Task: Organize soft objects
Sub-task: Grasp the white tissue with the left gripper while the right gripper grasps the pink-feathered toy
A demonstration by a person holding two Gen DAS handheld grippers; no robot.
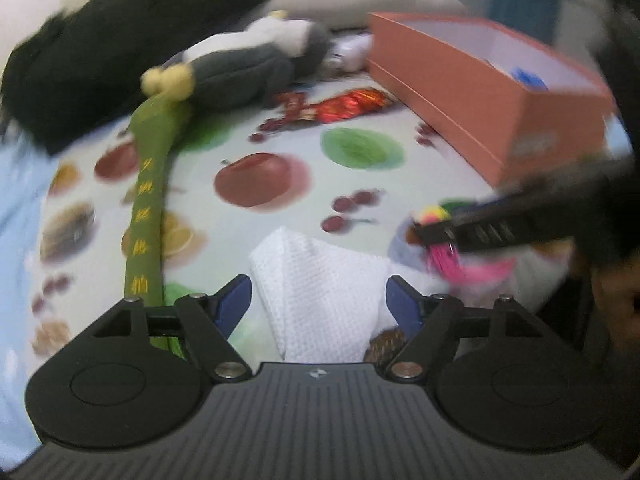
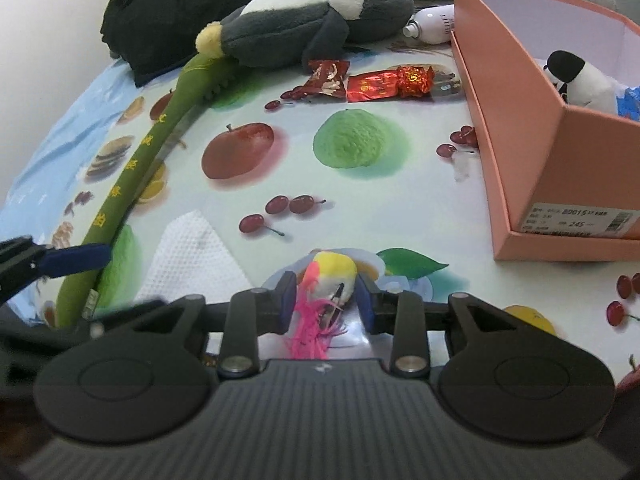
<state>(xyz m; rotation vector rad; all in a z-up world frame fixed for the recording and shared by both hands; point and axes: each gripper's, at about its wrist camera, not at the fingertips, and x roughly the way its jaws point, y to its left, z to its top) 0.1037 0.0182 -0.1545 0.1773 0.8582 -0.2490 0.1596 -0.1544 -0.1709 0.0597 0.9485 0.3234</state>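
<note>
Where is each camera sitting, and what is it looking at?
Left wrist: sits on the left gripper, facing the white cloth; its open blue fingers show.
Right wrist: sits on the right gripper, facing the small yellow-and-pink toy between its fingers.
Shared: pink box, grey plush penguin, green plush stick.

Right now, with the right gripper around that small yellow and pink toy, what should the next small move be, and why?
Probably close the right gripper on the yellow and pink toy: its blue pads flank the toy with small gaps showing, so no firm grip is evident. The pink box, already holding a plush, is the likely destination.
</note>
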